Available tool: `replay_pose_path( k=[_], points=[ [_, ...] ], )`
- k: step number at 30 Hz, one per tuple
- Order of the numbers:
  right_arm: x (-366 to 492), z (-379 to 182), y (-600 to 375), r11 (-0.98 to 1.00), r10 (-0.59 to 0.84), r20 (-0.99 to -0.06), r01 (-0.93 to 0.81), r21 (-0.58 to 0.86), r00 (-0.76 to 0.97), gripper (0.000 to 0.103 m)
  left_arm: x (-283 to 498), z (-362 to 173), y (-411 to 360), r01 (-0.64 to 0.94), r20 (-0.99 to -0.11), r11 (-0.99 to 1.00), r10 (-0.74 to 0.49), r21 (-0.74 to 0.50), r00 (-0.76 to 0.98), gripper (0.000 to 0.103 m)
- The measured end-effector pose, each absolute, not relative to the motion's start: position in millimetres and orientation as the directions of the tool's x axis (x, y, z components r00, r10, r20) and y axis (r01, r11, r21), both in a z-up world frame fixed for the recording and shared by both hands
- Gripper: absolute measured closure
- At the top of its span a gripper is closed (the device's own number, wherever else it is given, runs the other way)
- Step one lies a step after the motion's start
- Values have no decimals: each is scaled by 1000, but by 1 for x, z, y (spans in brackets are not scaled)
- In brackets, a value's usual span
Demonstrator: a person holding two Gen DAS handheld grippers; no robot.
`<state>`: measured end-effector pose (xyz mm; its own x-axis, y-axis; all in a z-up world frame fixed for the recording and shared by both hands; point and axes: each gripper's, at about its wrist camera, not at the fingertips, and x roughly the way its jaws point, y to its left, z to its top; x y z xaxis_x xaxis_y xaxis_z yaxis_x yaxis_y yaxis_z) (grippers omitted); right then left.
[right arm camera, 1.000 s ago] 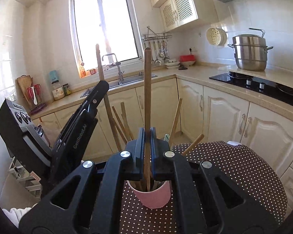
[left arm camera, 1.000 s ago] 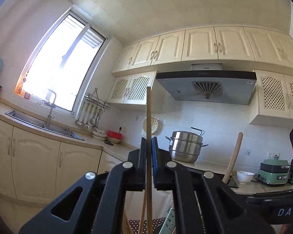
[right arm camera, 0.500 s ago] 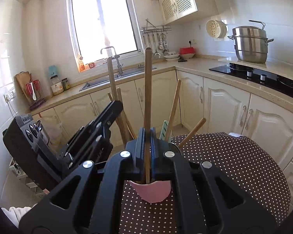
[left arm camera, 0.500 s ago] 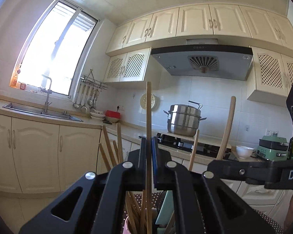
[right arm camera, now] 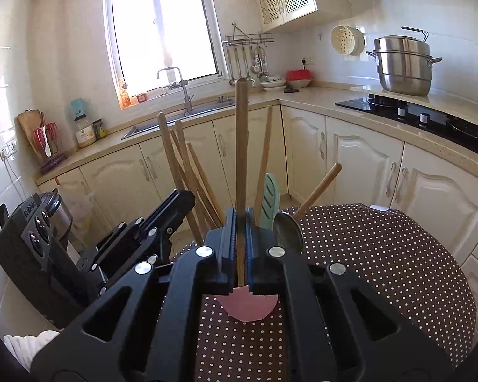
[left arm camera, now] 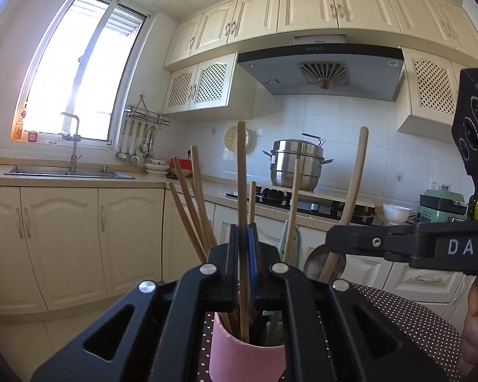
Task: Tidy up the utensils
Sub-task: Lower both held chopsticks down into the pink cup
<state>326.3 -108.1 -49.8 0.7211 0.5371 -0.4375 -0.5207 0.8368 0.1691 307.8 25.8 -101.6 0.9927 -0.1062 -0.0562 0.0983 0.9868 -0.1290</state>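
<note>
My left tool (left arm camera: 242, 238) clamps one wooden chopstick (left arm camera: 241, 172) upright in the pink cup (left arm camera: 245, 355) on the dotted tabletop (right arm camera: 382, 254); my right tool (right arm camera: 240, 222) clamps a wooden handle (right arm camera: 241, 140) over it.

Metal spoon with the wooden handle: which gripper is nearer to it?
Right. The right gripper sits just beside the metal spoon; the left gripper is further off, past the upright sticks.
</note>
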Motion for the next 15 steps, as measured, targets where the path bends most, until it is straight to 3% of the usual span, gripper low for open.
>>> replay_pose_path(
  k=[14,15],
  points=[
    [325,-60,-101,856,506,-459,-490,165,730,97,301,-95,30,147,-103,981,-160,-124,982,96],
    [325,-60,-102,856,507,-460,-487,171,729,97,300,-94,31,148,-107,981,-161,-122,981,93]
  ],
)
